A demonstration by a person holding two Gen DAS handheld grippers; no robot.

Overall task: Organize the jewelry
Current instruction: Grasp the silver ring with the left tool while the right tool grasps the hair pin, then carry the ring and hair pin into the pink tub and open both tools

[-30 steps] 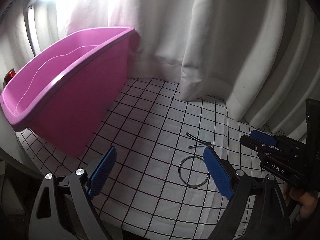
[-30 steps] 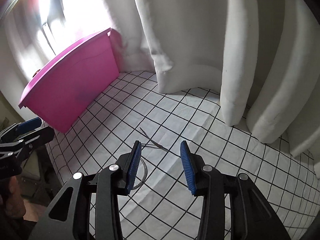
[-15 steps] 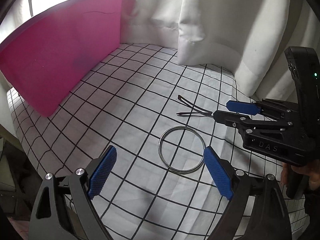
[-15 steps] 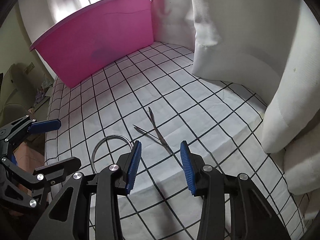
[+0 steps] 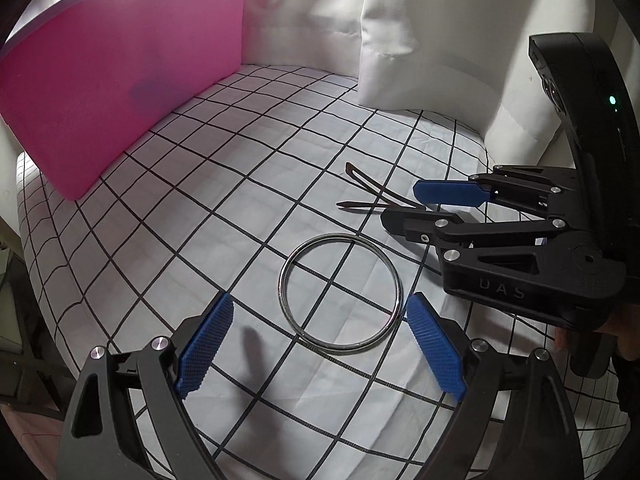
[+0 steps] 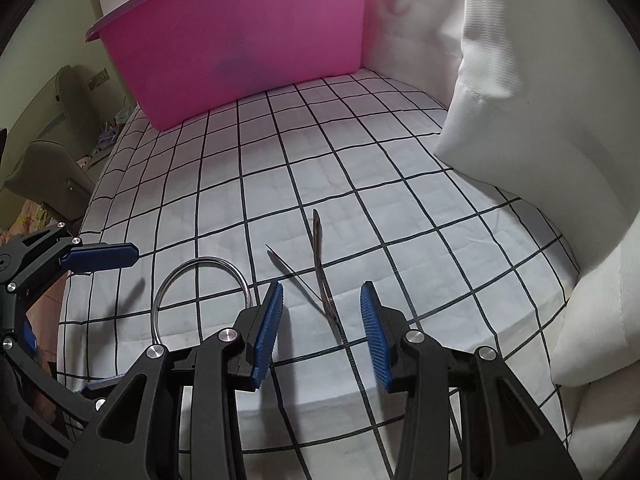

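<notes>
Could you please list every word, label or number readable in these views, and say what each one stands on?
"DAS": raised letters on the black body of the right hand-held gripper, seen in the left wrist view.
Nothing else is readable: the pink bin, the checked cloth and the left hand-held gripper show no text.

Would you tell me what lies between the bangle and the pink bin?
Only bare checked cloth between bangle and bin, seen in the left wrist view.

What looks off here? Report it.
Nothing stands out. The metal ring and two crossed hair clips lie flat on the checked cloth; both tongs are open, and the pink bin stands upright.
</notes>
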